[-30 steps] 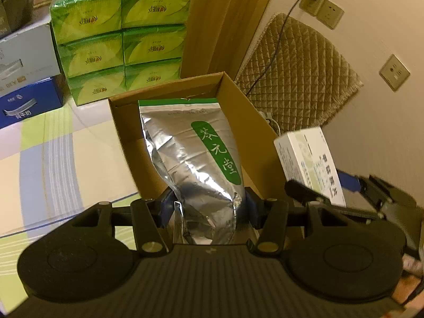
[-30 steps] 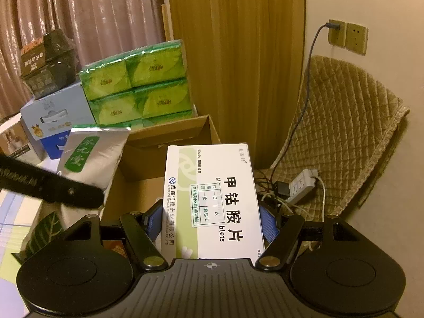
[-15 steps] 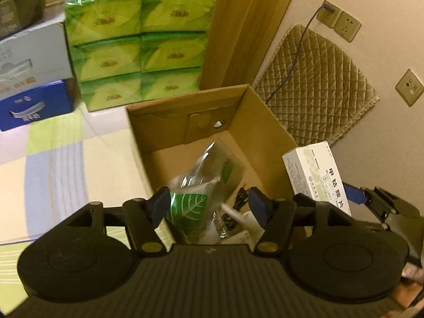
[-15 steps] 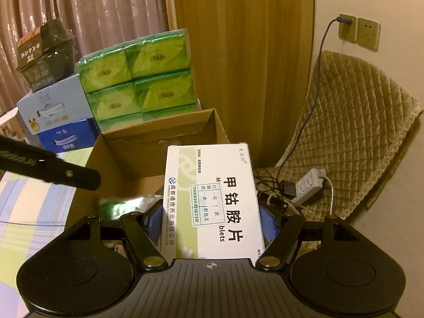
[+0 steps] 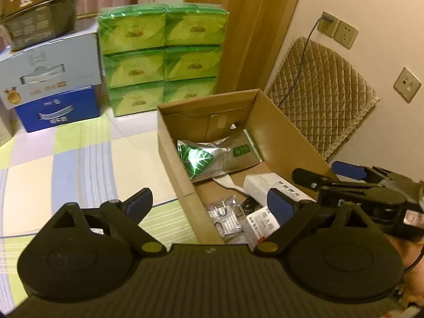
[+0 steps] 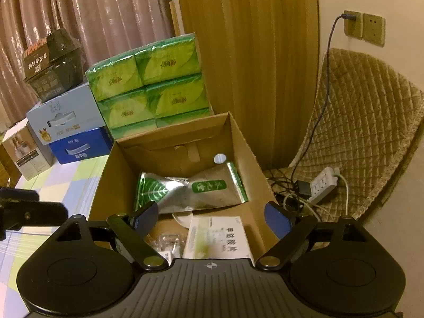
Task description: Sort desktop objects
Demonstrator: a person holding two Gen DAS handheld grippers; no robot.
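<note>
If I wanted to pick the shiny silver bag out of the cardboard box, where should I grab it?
Probably at the crumpled waist of the silver bag, coming from above. It lies flat in the cardboard box, whose walls block the sides, and the puckered foil there stands up enough to pinch. Both the left gripper and right gripper are open and empty.

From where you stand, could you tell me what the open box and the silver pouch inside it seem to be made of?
The open box looks like plain brown corrugated cardboard: matte walls, folded flaps, a cut hole. The silver pouch looks like metallised foil or foil-laminated plastic: it creases sharply and throws bright glints; which of the two, I cannot tell.
</note>
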